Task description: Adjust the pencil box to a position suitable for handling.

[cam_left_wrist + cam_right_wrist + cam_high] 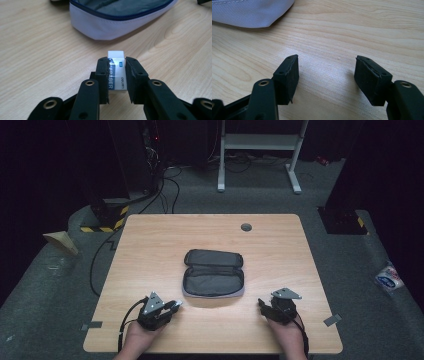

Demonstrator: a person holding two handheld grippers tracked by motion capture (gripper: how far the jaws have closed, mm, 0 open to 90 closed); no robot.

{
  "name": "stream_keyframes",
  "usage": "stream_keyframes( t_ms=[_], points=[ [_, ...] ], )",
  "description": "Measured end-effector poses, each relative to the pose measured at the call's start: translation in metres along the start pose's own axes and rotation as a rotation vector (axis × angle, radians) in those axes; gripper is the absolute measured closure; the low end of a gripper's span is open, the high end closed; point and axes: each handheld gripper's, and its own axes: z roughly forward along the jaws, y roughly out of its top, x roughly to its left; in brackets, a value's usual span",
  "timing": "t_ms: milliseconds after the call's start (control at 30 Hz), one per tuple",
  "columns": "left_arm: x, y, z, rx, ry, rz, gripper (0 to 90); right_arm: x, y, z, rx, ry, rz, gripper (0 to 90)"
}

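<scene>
A grey pencil case (pixel 213 272) lies unzipped and open in the middle of the wooden table (pixel 150 245); its pale outer side (pixel 105 25) fills the top of the left gripper view. A white eraser (pixel 117 72) in a blue-and-white sleeve sits clamped between the jaws of my left gripper (pixel 116 62), just short of the case's front left corner. In the high view this left gripper (pixel 175 305) is at the table's front left. My right gripper (pixel 261 303) rests at the front right, open, with bare wood between its pads (pixel 289 72). A corner of the case (pixel 249 12) shows beyond it.
A round cable hole (pixel 246 227) sits near the table's far edge. Beyond the table are a white frame's legs (pixel 295 175), cables (pixel 170 185) on the floor and a dark stand with yellow-black tape (pixel 107 217). A packet (pixel 389 277) lies on the floor at the right.
</scene>
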Motion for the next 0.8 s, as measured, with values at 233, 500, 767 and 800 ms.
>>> stream_keyframes(
  t_ms=[233, 500, 767, 800],
  points=[
    [0.006, 0.003, -0.005, -0.028, 0.009, -0.023, 73.0, 0.001, 0.000, 0.000, 0.002, 0.001, 0.002, 35.9],
    [0.008, 0.008, -0.009, -0.053, 0.011, -0.023, 73.0, 0.001, 0.000, 0.001, -0.001, 0.000, 0.000, 35.8],
    [0.008, 0.016, -0.018, -0.114, 0.008, -0.035, 73.0, 0.001, 0.000, 0.001, -0.001, -0.002, 0.003, 35.8],
    [0.008, 0.017, -0.019, -0.124, 0.008, -0.040, 73.0, 0.001, 0.000, 0.001, -0.001, -0.002, 0.003, 35.8]
  ],
)
